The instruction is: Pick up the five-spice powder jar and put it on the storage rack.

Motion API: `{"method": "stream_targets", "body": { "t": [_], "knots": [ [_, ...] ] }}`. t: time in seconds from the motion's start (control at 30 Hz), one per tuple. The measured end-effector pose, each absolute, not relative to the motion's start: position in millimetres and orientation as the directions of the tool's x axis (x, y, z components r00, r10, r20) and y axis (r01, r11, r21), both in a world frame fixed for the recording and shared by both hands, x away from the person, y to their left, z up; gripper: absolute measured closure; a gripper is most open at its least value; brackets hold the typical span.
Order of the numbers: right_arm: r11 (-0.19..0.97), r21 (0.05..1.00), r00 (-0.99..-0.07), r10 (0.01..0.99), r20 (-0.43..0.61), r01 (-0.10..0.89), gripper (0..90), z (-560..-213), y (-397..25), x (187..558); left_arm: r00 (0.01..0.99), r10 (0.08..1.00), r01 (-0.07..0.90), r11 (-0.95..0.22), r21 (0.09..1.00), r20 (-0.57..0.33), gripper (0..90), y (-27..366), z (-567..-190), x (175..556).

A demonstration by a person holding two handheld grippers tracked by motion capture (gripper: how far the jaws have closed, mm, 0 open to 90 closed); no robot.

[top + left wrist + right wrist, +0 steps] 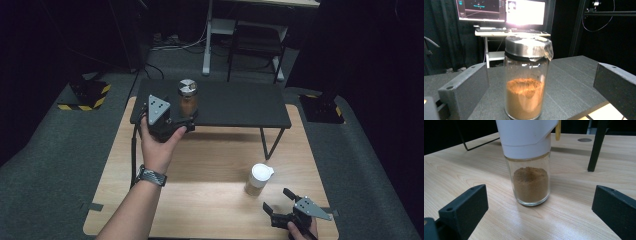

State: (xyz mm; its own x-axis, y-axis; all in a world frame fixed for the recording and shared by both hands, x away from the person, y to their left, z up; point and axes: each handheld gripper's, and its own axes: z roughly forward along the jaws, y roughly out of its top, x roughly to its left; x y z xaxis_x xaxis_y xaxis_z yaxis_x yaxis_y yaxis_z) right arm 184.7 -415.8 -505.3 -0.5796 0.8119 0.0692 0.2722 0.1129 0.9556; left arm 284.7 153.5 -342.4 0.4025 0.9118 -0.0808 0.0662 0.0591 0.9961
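A glass spice jar with a metal lid (188,97) and reddish-brown powder stands on a low black shelf (235,103). My left gripper (172,116) is open at the shelf's front edge; in the left gripper view the jar (526,82) stands between the spread jaws of that gripper (538,67), touching neither. A second glass jar with a white cap (259,179) and brown powder stands on the wooden table (210,165). My right gripper (276,198) is open just short of it; the right gripper view shows this jar (531,170) ahead of the open right gripper (539,188).
The black shelf stands on thin metal legs (270,142) over the back half of the table. Behind the table are a desk frame and a chair (255,40). Hazard-striped bases (85,97) sit on the floor at both sides.
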Motion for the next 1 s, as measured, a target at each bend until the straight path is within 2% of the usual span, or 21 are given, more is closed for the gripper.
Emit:
{"method": "stream_targets", "body": {
  "t": [0.33, 1.0],
  "knots": [
    [0.117, 0.955, -0.58, 0.812, 0.066, 0.272, 0.4, -505.0, -415.3, 184.7, 0.415, 0.906, 0.063, 0.069, 0.996, -0.089, 0.4, 166.0, -355.4, 268.6],
    [0.12, 0.954, -0.582, 0.811, 0.064, 0.273, 0.4, -504.5, -415.1, 185.0, 0.466, 0.881, 0.042, 0.07, 0.997, -0.081, 0.4, 185.9, -406.6, 227.9]
  ]
}}
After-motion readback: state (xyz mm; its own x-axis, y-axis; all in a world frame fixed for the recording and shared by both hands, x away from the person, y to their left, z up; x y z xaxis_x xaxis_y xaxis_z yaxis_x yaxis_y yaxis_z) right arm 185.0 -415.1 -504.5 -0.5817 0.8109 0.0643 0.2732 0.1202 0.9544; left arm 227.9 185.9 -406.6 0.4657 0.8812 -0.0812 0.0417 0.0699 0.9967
